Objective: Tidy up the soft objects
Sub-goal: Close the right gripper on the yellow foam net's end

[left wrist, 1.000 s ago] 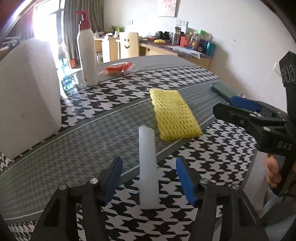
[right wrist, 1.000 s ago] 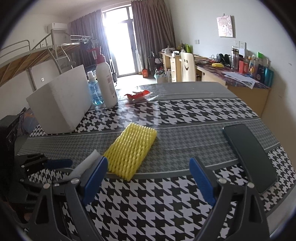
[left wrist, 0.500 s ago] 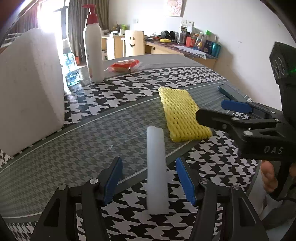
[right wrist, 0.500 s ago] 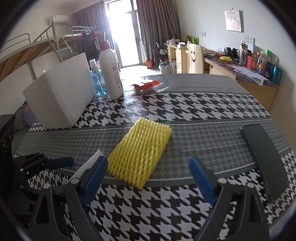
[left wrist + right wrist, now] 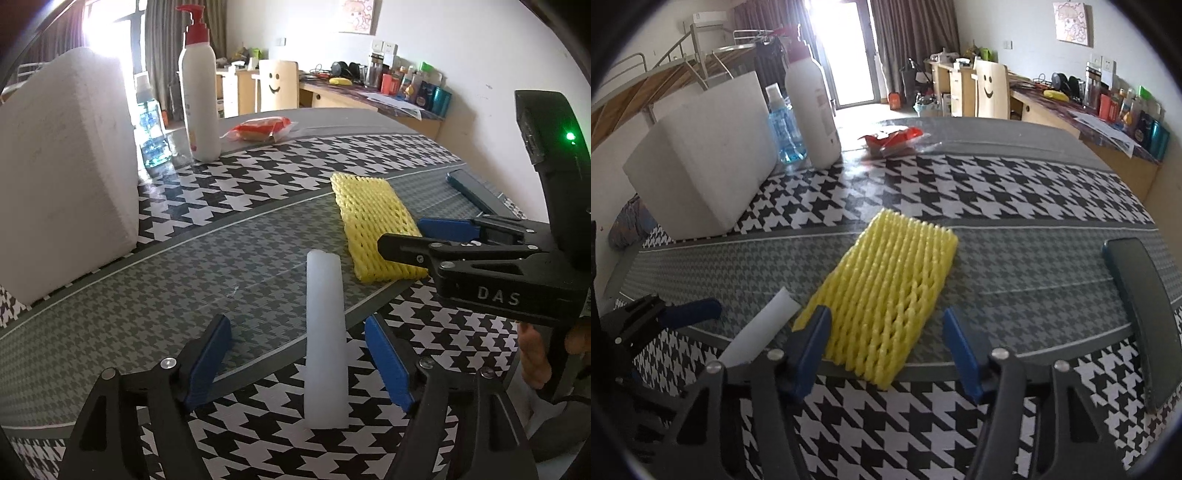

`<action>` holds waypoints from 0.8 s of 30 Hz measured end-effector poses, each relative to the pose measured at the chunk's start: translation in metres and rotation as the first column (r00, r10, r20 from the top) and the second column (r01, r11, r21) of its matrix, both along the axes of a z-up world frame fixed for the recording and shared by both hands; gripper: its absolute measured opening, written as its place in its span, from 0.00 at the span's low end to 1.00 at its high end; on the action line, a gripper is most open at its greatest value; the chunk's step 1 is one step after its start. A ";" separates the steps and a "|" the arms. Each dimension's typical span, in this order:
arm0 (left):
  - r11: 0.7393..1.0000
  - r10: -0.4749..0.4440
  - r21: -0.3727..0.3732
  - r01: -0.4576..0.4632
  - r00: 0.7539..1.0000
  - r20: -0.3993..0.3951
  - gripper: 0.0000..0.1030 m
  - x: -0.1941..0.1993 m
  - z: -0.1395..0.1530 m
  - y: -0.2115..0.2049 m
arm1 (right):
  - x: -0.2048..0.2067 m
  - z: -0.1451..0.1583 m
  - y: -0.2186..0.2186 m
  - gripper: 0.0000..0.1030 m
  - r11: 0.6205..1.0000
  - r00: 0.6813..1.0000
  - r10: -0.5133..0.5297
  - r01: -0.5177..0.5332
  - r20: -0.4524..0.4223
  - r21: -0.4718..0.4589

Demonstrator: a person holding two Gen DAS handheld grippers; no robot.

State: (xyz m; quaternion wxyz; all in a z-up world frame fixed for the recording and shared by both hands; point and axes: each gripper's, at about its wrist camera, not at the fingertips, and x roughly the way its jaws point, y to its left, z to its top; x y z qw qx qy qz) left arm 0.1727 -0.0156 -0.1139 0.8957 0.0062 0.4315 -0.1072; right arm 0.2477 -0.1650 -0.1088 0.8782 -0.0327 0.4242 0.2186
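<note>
Houndstooth-patterned table (image 5: 258, 192) bearing two soft objects. The blue-tinted bottle (image 5: 149, 125) holds clear blue liquid; the contents of the opaque white pump bottle (image 5: 197, 92) beside it cannot be made out. The red packet (image 5: 260, 129) behind them is sealed, its contents unclear.

The white foam stick (image 5: 325, 332) lies flat, its long axis running straight away from the left gripper (image 5: 297, 363), whose blue pads stand apart on either side of the stick's near half without touching it. In the right wrist view the stick (image 5: 759, 334) is largely hidden behind a finger.

The yellow foam net (image 5: 886, 291) lies flat, long axis running diagonally away to the right; its near end sits between the spread, untouching fingers of the right gripper (image 5: 886, 347).

The white foam block (image 5: 62, 166) and dark phone (image 5: 1145, 314) are cut off at the frame edges.
</note>
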 end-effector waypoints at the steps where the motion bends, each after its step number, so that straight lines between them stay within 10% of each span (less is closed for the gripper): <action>1: 1.000 -0.001 0.003 0.001 1.000 0.000 0.74 0.000 0.000 -0.001 | 0.001 -0.002 0.001 0.58 1.000 1.000 -0.001 0.001 -0.007 -0.005; 13: 1.000 0.009 -0.018 -0.009 1.000 0.001 0.74 -0.001 0.001 0.003 | -0.004 0.007 0.000 0.11 0.998 0.999 0.038 -0.038 -0.005 0.051; 24: 0.999 -0.048 0.005 0.048 0.999 0.007 0.19 -0.009 0.005 -0.010 | -0.030 0.031 -0.020 0.11 0.995 0.997 0.012 -0.019 0.072 0.096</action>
